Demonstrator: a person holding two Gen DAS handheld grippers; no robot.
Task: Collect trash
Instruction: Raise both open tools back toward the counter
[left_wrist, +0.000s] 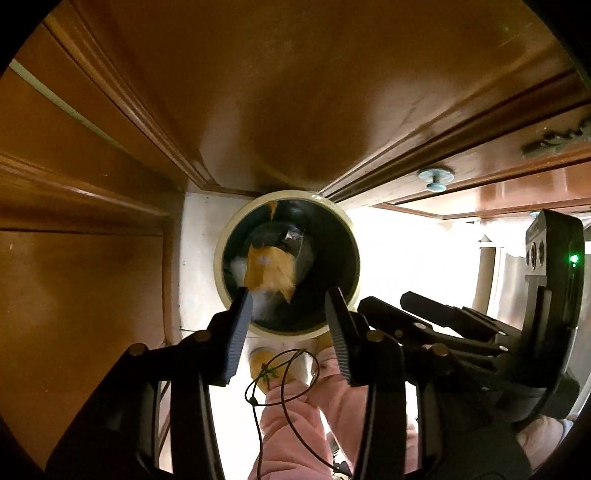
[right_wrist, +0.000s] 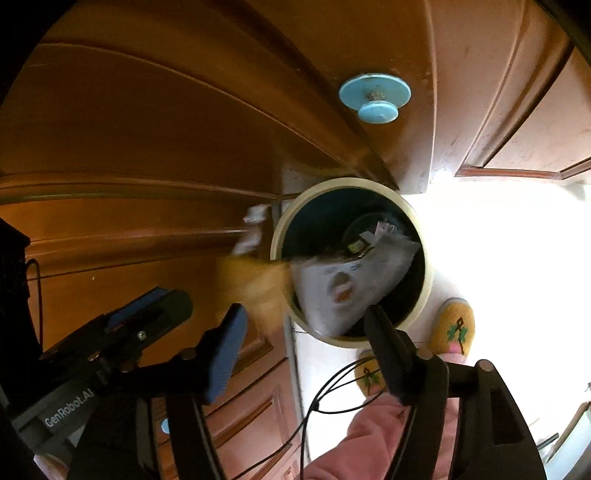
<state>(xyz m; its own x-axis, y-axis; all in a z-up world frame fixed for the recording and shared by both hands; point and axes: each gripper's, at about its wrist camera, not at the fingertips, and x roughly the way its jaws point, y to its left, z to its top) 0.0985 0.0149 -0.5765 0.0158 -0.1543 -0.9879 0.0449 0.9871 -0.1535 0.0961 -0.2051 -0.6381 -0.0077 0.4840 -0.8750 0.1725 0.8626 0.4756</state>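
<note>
**Both grippers spread above the round bin, scraps blurred in the air**

Much is hard to read. In the right wrist view a torn yellow-brown scrap (right_wrist: 255, 284) is smeared by motion at the left edge of the round cream-rimmed dark bin (right_wrist: 424, 258), and a small white crumpled piece (right_wrist: 253, 229) beside it is equally blurred; whether either touches anything cannot be told. The bright floor is washed out to white. The bin's bottom is mostly covered by a grey printed plastic wrapper (right_wrist: 347, 284) leaning inside it.

In the left wrist view the same bin (left_wrist: 221, 240) shows a yellow-brown paper scrap (left_wrist: 271, 271) over white bits, just beyond the fingertips.

The left gripper (left_wrist: 290, 299) has its jaws spread, holding nothing; the bin's mouth sits between and just past them. The right gripper (right_wrist: 306, 317) is also spread and empty, with the wrapper between its tips.

Wooden cabinet doors (right_wrist: 147, 129) with a pale blue round knob (right_wrist: 375, 98) surround the bin; yellow embroidered slippers (right_wrist: 452, 326) stand near it.
</note>
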